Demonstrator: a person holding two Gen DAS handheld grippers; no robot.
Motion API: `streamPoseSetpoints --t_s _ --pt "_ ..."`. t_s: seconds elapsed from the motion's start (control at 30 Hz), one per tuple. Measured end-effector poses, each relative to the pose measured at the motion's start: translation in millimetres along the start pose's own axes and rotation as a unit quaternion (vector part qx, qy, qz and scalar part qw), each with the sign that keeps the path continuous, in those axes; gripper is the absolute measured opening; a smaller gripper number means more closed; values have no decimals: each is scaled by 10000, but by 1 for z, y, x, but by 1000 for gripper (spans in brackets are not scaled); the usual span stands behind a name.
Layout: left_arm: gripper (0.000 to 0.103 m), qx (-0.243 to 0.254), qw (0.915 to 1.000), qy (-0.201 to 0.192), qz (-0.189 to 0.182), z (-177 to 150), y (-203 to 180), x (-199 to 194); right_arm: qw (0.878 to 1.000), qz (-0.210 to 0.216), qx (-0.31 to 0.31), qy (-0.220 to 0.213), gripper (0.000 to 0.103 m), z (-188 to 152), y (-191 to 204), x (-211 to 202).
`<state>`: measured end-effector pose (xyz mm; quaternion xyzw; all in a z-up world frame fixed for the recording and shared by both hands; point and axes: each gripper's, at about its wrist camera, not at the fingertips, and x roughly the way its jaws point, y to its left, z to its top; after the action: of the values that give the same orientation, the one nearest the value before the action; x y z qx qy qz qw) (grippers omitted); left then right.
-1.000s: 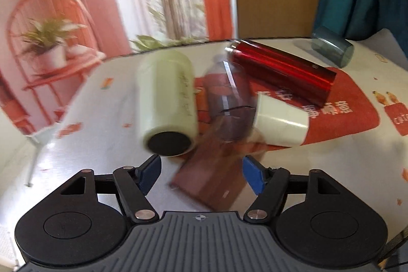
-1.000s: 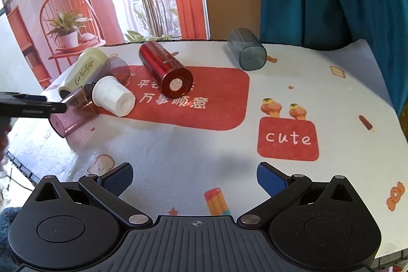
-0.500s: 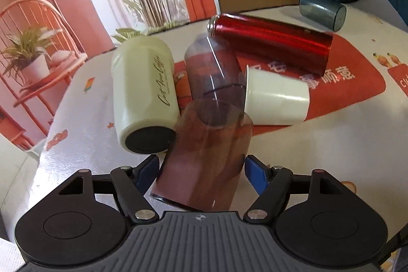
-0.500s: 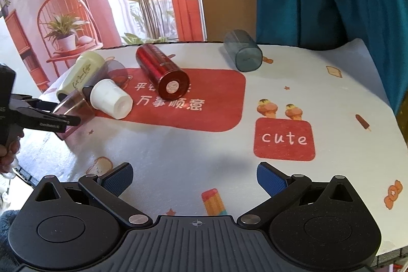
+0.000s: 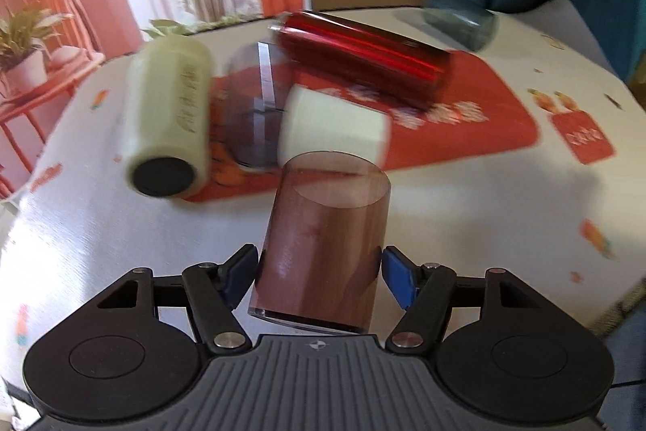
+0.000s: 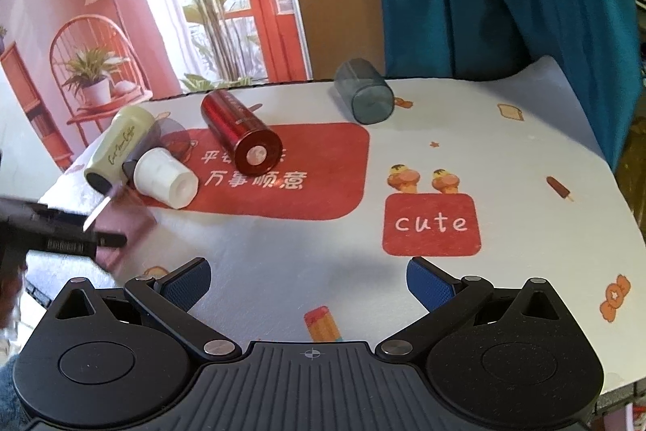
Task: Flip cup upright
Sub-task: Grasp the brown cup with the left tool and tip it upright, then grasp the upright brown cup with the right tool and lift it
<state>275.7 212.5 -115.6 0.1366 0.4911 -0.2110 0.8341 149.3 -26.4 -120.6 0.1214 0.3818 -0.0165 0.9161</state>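
My left gripper (image 5: 319,271) is shut on a translucent brown cup (image 5: 323,245) and holds it off the table, away from the other cups, its closed end pointing away from the camera. In the right wrist view the left gripper (image 6: 101,239) and the brown cup (image 6: 129,225) are a blur at the far left. My right gripper (image 6: 309,281) is open and empty above the table's front edge.
Lying on the table: a cream can-shaped cup (image 5: 167,120), a smoky clear cup (image 5: 250,108), a white cup (image 5: 335,126), a red tumbler (image 5: 363,59) and a blue-grey cup (image 6: 363,91) at the back. The red mat (image 6: 323,168) lies in the middle.
My left gripper has closed on the brown cup, lifted it out of the cluster and drawn it toward the front. The right gripper has barely moved.
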Motion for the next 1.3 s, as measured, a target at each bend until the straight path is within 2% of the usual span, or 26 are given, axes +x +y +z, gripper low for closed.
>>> streamPoseSetpoints --t_s 0.17,0.27,0.43,0.57,0.9,1.1,1.17,1.3 --pt "70 -411 9989 39 -198 -6 -42 -6 9998 -89 125 -114 103 -1 -14 -7" --pt "70 -484 9988 28 -34 -3 -74 -6 9996 -92 225 -158 103 -1 -22 -11" --pt "70 -1108 9936 61 -185 4 -103 -2 9993 -103 319 -191 103 -4 -33 -19" --pt "70 -1037 9942 52 -281 6 -121 -3 9989 -136 373 -266 103 -6 -40 -26" --pt "70 -1321 9903 101 -411 3 -116 -7 9985 -127 465 -252 103 -9 -46 -33" --pt "72 -1223 9917 -167 -367 4 -112 -26 9984 -48 551 -117 103 -8 -44 -31" --pt "77 -1189 9921 -276 -289 4 -109 -36 9983 -23 573 -69 103 -7 -43 -30" --pt "77 -1225 9913 -462 -151 2 -99 -53 9985 29 548 35 103 -3 -39 -26"
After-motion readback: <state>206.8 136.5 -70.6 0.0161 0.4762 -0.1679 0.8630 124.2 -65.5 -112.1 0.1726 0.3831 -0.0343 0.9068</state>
